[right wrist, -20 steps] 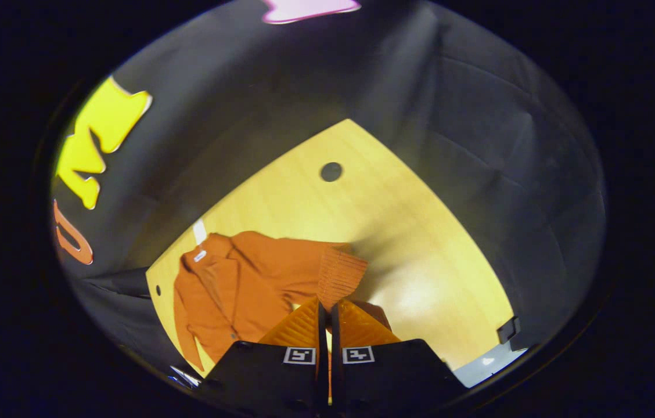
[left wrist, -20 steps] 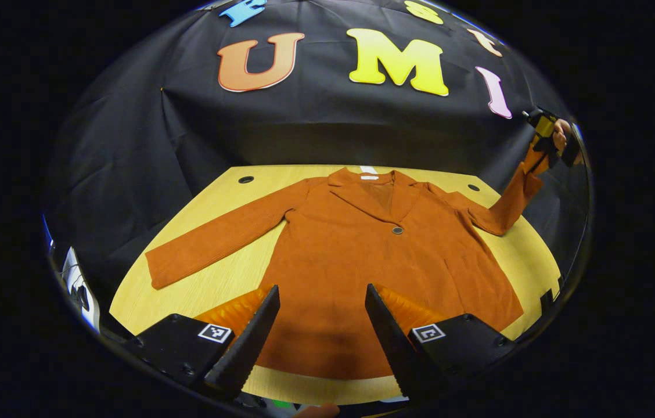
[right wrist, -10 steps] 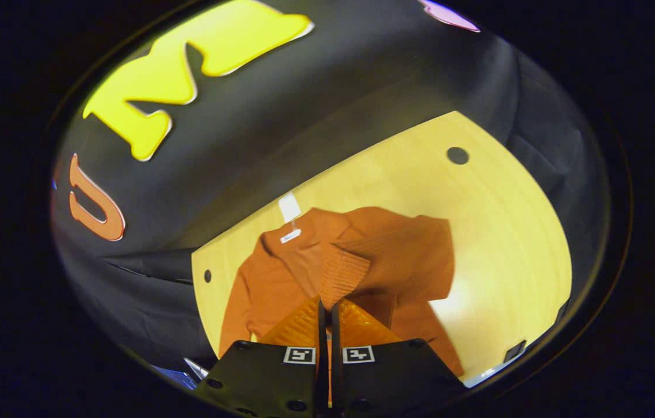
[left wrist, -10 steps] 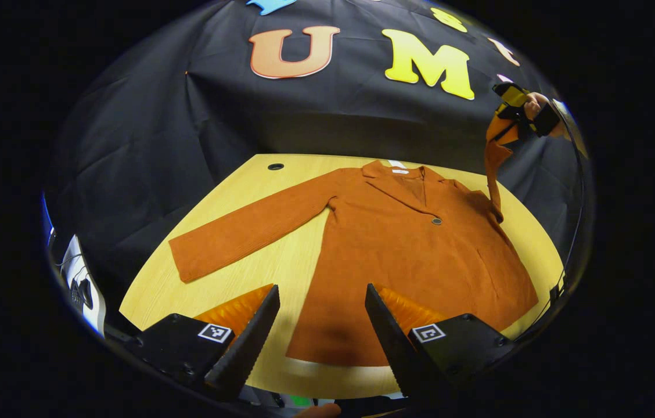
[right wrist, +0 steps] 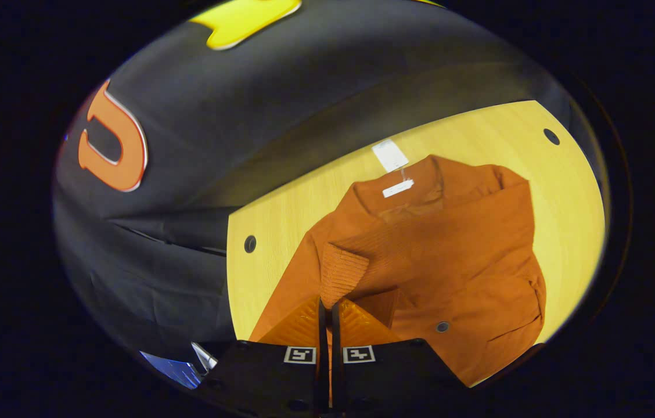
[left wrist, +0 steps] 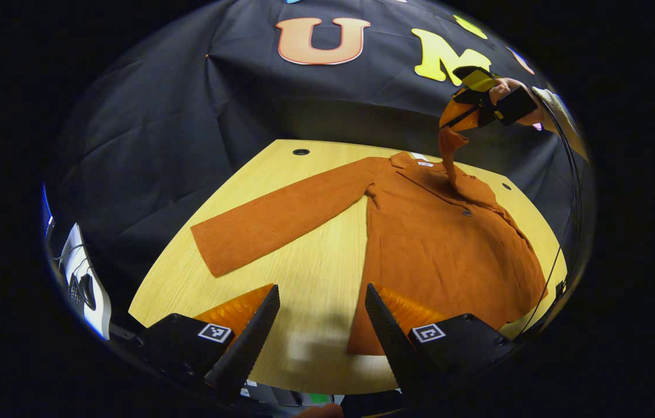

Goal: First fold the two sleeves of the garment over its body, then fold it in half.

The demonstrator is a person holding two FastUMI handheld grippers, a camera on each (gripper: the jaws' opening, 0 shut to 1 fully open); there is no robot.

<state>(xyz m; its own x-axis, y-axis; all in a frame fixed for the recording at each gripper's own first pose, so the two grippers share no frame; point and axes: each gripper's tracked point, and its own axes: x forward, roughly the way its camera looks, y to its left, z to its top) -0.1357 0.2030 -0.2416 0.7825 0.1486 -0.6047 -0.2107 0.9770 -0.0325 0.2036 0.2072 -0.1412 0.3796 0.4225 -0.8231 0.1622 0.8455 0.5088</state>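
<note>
A rust-orange jacket [left wrist: 443,244] lies face up on the yellow wooden table [left wrist: 310,273], collar toward the booth wall. One sleeve [left wrist: 281,217] stretches flat toward the left. My left gripper [left wrist: 319,316] hovers open above the table near the jacket's hem, holding nothing. The other sleeve [left wrist: 450,154] is lifted high over the collar area, its cuff [right wrist: 342,273] pinched in my right gripper [right wrist: 326,307], which is shut on it. In the left gripper view that right gripper [left wrist: 467,107] is held by a hand up at the far right.
Round cable holes [left wrist: 301,152] mark the table's far corners. A white tag [right wrist: 389,155] sticks out behind the collar. Black cloth wall rises behind the table. A white device with cables [left wrist: 81,284] sits beyond the table's left edge.
My right gripper has carried the sleeve cuff up and inward, from beside the table's right edge to above the collar. The left gripper has shifted left, off the hem, staying open.
</note>
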